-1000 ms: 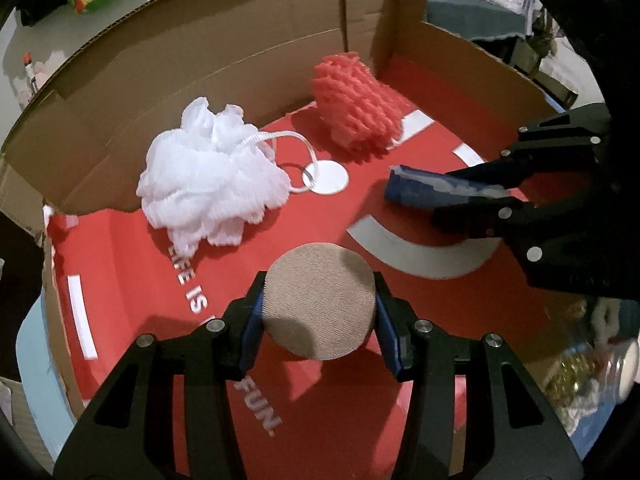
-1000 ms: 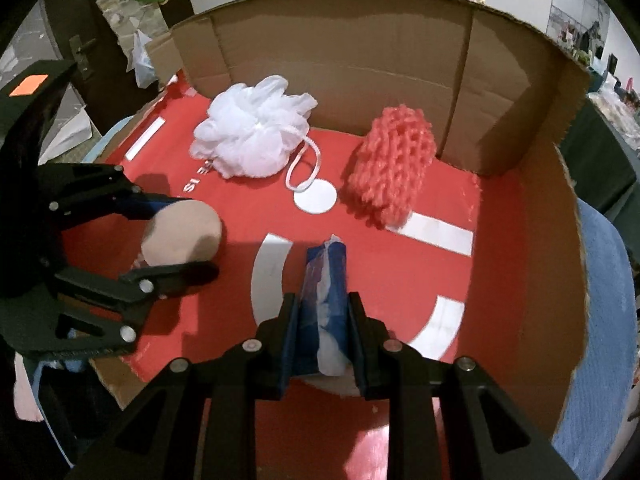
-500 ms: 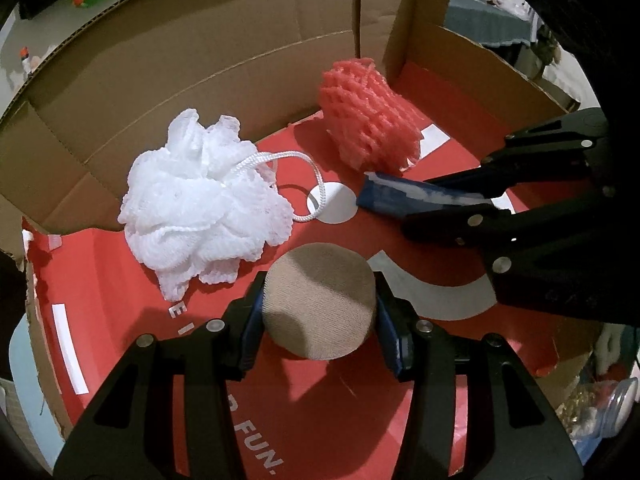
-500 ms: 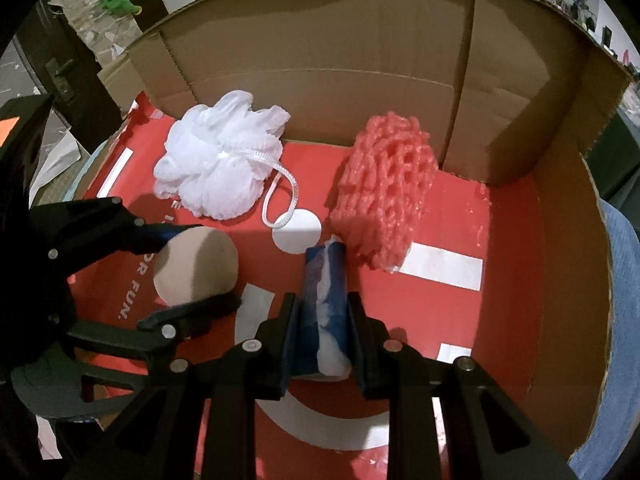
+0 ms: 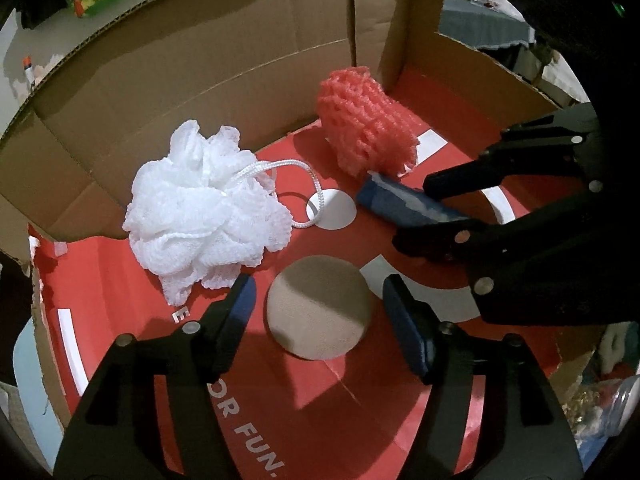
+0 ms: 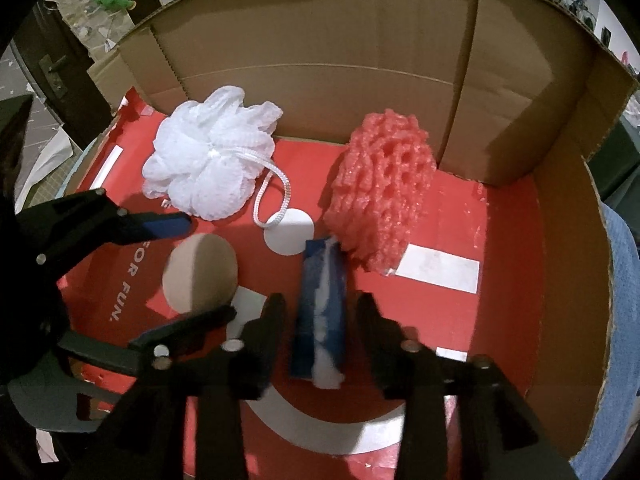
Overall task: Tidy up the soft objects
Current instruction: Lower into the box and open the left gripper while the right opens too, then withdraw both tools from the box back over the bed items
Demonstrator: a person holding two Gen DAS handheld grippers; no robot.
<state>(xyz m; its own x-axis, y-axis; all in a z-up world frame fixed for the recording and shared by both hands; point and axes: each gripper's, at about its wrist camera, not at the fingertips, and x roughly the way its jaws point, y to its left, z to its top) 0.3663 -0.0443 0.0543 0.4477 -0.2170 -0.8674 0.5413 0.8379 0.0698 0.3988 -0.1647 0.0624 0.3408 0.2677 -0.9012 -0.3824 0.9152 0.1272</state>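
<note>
Flanking white loofah, coral sponge.

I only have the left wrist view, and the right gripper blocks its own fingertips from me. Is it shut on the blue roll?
Observer: No. The right gripper is open, with a gap on each side of the blue roll, which lies on the box floor.
Operator: What does the roll's near end look like? It's hidden for me.
Observer: White padding pokes out of that end.
Operator: What's beyond the box's right wall?
Observer: A blue cloth lies just outside the right wall.
</note>
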